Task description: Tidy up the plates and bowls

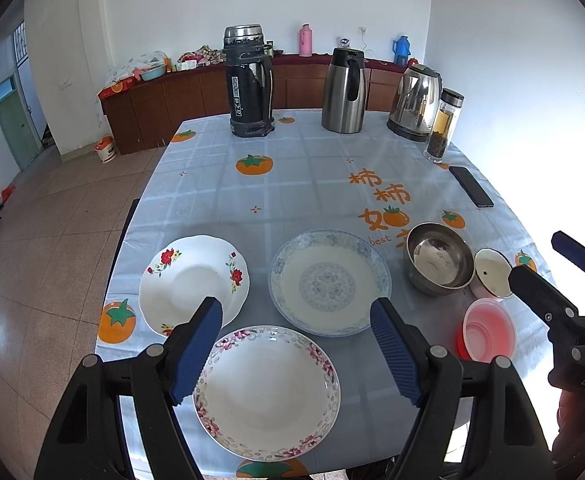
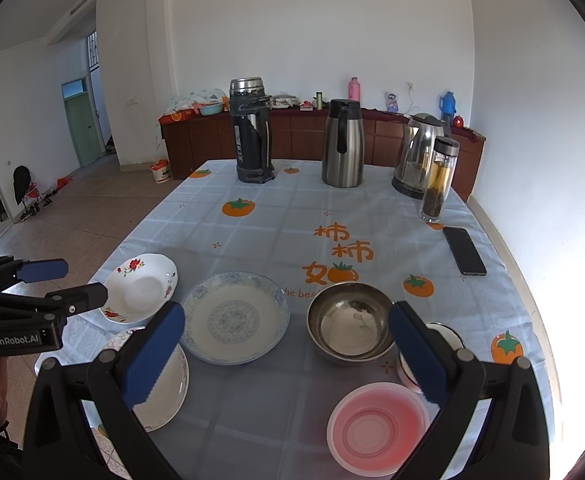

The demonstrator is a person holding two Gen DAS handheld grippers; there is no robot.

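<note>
Three plates lie at the table's near end: a red-flower plate [image 1: 194,282] [image 2: 140,288], a blue-patterned plate [image 1: 329,282] [image 2: 234,317] and a pink-rimmed plate [image 1: 267,392] [image 2: 164,380]. To their right sit a steel bowl [image 1: 439,259] [image 2: 350,322], a small white enamel bowl [image 1: 492,272] [image 2: 448,334] and a pink plastic bowl [image 1: 487,330] [image 2: 378,428]. My left gripper [image 1: 296,354] [image 2: 64,282] is open and empty above the pink-rimmed plate. My right gripper [image 2: 288,356] [image 1: 540,260] is open and empty, above the table between the steel bowl and the pink bowl.
At the far end stand a black thermos [image 1: 249,82], a steel jug [image 1: 344,92], an electric kettle [image 1: 416,100] and a glass tea bottle [image 1: 443,126]. A phone [image 1: 471,186] lies near the right edge. The table's left edge drops to tiled floor.
</note>
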